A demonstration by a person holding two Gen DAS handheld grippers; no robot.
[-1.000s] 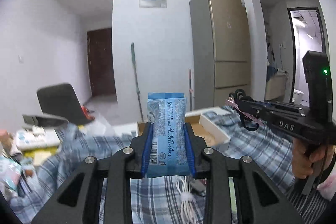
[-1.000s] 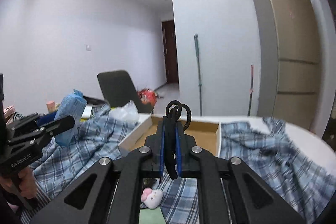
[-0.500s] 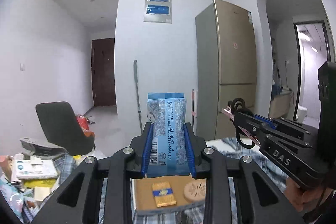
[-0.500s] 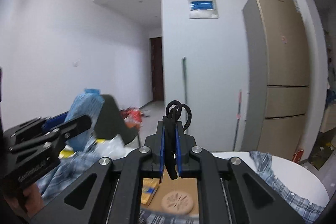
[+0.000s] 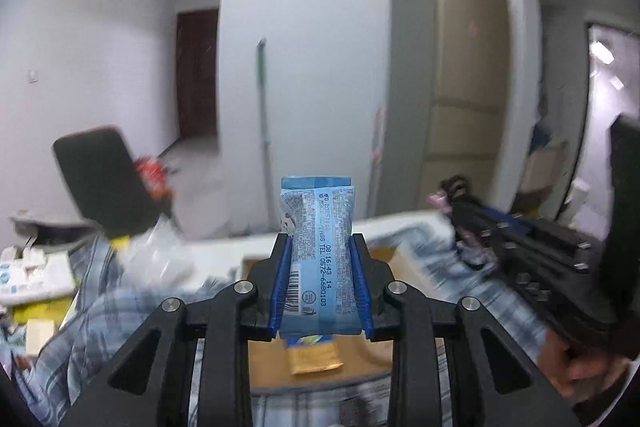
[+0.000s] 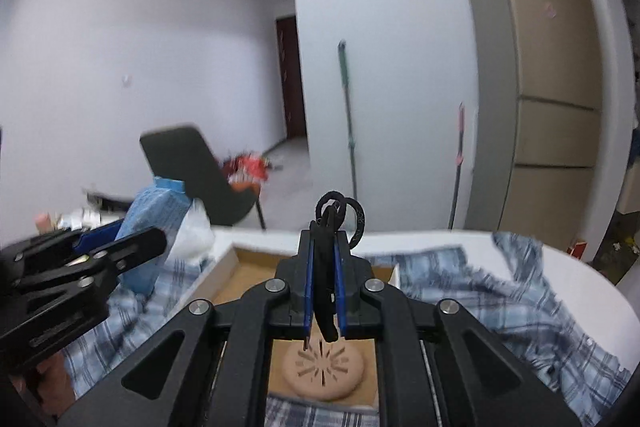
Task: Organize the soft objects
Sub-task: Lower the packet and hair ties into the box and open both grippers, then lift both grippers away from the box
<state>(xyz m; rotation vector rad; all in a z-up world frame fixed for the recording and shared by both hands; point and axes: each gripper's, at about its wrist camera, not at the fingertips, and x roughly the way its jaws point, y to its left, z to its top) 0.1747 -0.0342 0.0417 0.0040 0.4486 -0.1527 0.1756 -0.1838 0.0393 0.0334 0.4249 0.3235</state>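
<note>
Grippers both clenched on my feeds: the left gripper (image 5: pixel 321 281) pinches an upright blue tissue packet (image 5: pixel 319 259); the right gripper (image 6: pixel 323 291) clamps black hair ties (image 6: pixel 339 213); both hover above the cardboard box (image 6: pixel 240 273) on the plaid cloth (image 6: pixel 500 311)

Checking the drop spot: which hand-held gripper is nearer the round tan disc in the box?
Right hand-held gripper, directly above the round tan disc; the left hand-held gripper holds off to its left.

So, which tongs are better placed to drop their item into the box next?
Probably the right tongs: their hair ties hang over the box, above the round pad. The left tongs hold the packet too, nearer its edge.
</note>
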